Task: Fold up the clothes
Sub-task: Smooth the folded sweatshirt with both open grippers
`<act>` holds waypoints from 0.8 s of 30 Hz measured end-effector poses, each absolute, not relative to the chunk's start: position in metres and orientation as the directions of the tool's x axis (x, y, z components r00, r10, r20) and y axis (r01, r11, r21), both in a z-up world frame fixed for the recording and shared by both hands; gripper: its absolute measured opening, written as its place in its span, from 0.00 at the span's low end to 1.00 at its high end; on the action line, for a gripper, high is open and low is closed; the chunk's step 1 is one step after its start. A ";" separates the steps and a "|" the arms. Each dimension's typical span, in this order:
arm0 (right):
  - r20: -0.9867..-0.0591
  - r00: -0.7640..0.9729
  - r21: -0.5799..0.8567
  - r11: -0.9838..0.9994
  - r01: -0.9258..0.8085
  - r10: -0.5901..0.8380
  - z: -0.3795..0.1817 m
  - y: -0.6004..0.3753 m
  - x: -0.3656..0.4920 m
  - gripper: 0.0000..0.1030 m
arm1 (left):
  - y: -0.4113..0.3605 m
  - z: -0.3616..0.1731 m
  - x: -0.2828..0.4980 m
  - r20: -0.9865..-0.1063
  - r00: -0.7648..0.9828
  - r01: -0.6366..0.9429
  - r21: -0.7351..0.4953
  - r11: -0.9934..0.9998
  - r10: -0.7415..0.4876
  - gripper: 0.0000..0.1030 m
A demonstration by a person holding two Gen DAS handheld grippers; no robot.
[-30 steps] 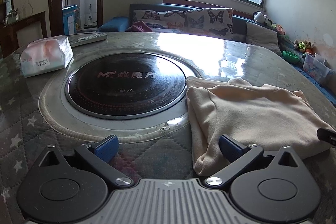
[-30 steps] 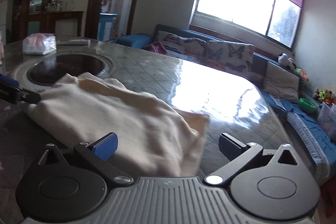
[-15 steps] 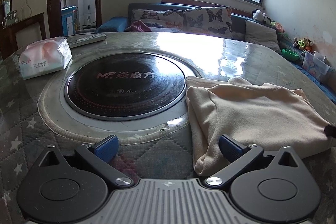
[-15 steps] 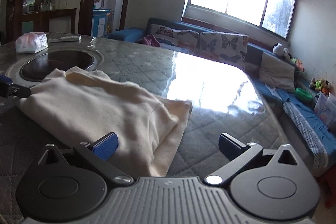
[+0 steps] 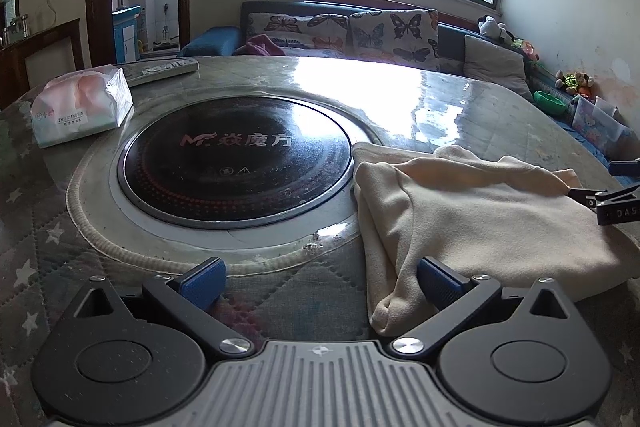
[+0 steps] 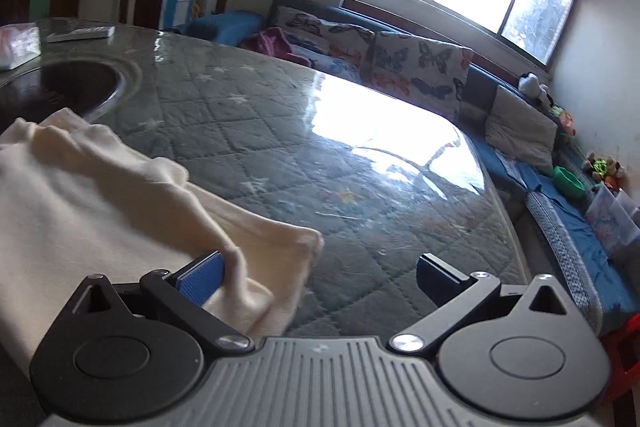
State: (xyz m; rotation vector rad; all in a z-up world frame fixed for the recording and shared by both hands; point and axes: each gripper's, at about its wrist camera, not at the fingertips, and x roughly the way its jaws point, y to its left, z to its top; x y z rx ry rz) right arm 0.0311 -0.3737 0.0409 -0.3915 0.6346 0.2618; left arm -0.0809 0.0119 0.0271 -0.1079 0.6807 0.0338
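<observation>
A cream garment (image 5: 480, 223) lies folded in a thick stack on the quilted table, right of the black round hob. My left gripper (image 5: 320, 283) is open at the stack's near left corner; its right finger rests against the cloth and its left finger is over bare table. The right gripper (image 5: 616, 195) shows at the stack's far right edge in the left wrist view. In the right wrist view the cream garment (image 6: 100, 211) fills the lower left. My right gripper (image 6: 320, 279) is open, its left finger against a fold at the corner, its right finger over the table.
A black round hob (image 5: 236, 163) is set into the table (image 6: 360, 163). A tissue pack (image 5: 80, 107) and a remote (image 5: 160, 71) lie at the far left. A sofa with butterfly cushions (image 6: 400, 63) runs behind the table, with toys and boxes at the right.
The right gripper has swung right and moved in low at the garment's right corner, so the cloth now sits further left in its view. The left gripper has barely moved.
</observation>
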 end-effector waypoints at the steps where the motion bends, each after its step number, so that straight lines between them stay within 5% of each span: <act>1: -0.614 0.780 -0.272 0.895 -0.354 0.122 0.043 -0.373 0.031 1.00 | 0.012 0.027 -0.081 -0.630 0.776 -0.066 -0.091 0.994 -0.006 1.00; 24: -0.601 0.760 -0.207 0.870 -0.448 0.248 0.068 -0.341 0.032 1.00 | 0.012 0.034 -0.084 -0.624 0.781 -0.053 -0.081 0.995 -0.009 1.00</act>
